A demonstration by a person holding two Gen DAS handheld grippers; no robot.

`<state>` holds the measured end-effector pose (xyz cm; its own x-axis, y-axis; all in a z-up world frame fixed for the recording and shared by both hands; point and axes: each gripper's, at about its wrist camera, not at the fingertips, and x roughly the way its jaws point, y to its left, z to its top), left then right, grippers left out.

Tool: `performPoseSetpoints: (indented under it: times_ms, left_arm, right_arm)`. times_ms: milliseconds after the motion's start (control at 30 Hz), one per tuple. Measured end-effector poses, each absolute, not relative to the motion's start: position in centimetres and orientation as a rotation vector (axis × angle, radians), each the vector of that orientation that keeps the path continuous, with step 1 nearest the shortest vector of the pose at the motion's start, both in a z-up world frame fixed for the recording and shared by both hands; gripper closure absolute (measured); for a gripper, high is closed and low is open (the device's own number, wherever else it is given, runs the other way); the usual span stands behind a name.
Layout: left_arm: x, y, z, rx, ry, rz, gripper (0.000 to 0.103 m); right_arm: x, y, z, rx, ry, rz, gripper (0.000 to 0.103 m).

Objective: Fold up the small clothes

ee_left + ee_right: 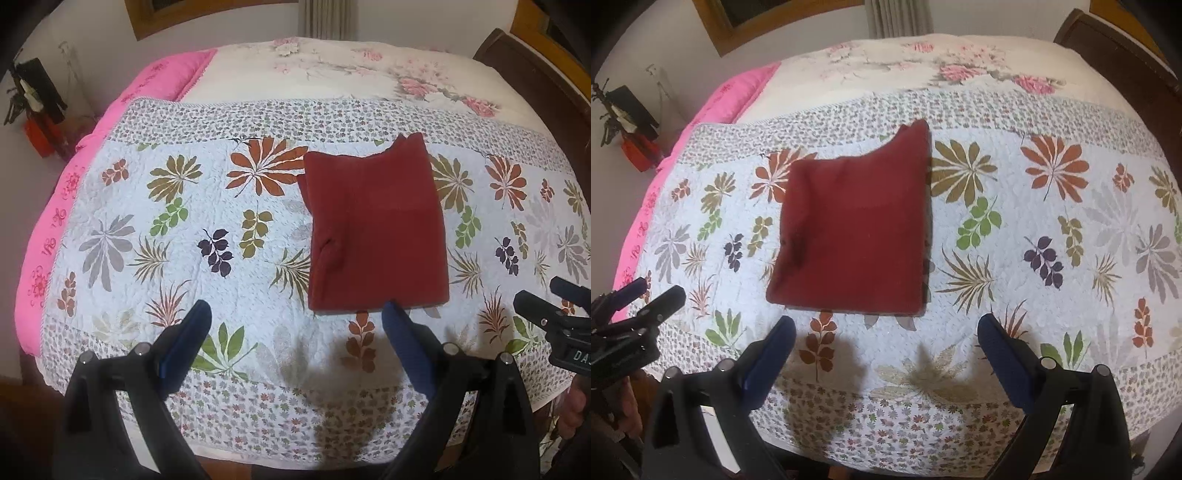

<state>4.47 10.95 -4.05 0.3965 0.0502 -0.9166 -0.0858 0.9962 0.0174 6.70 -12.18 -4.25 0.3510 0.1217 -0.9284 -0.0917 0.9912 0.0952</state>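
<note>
Garment (375,229) — dark red, folded into a flat rectangle — lies on the leaf-print quilt (207,206), just beyond both grippers. Left gripper (295,314) and right gripper (886,328) hover over the quilt's near edge, jaws spread, holding nothing. Only the left view shows a crease near the garment's left edge. Farther off, a pink blanket (162,79).
</note>
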Motion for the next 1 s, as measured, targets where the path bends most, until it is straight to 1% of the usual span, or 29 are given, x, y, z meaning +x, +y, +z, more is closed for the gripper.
performPoseSetpoints:
  times_ms: [1000]
  left_arm:
    - [2.8, 11.0, -3.6, -0.006, 1.167, 0.111, 0.010]
  right_arm:
    - [5.3, -12.0, -4.5, -0.037, 1.216, 0.114, 0.004]
